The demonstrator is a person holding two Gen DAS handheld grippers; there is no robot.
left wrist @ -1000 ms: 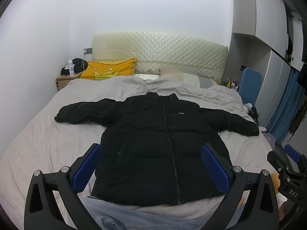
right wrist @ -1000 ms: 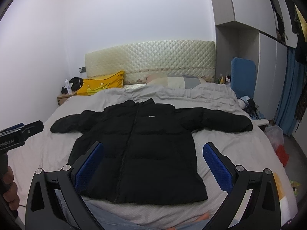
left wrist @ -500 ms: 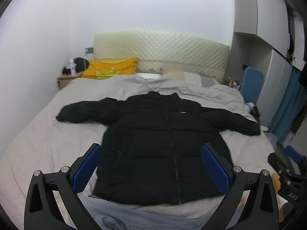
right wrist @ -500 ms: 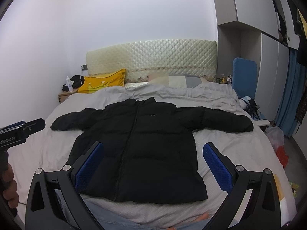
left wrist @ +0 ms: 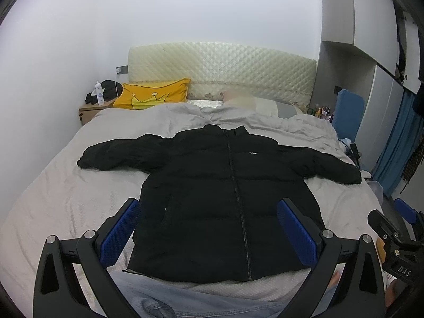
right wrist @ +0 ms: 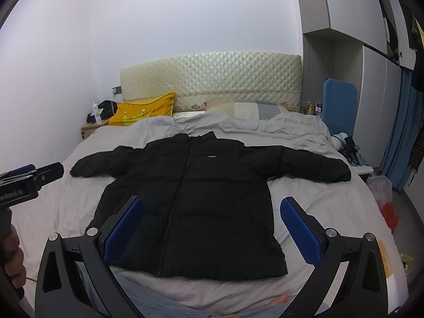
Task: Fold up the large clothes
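We laid black puffer jacket [left wrist: 228, 198] flat on bed [left wrist: 53, 198], sleeves spread for folding; left gripper [left wrist: 209, 228] and right gripper [right wrist: 212, 228] gaped wide, empty.

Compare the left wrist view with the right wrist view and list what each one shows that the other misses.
Left wrist view only: the open left gripper in the foreground.

Right wrist view only: the open right gripper in the foreground, a red item on the floor, and the hand on the other gripper's handle.

Both: the black puffer jacket spread flat, sleeves out, on the grey bed, and the yellow pillow.
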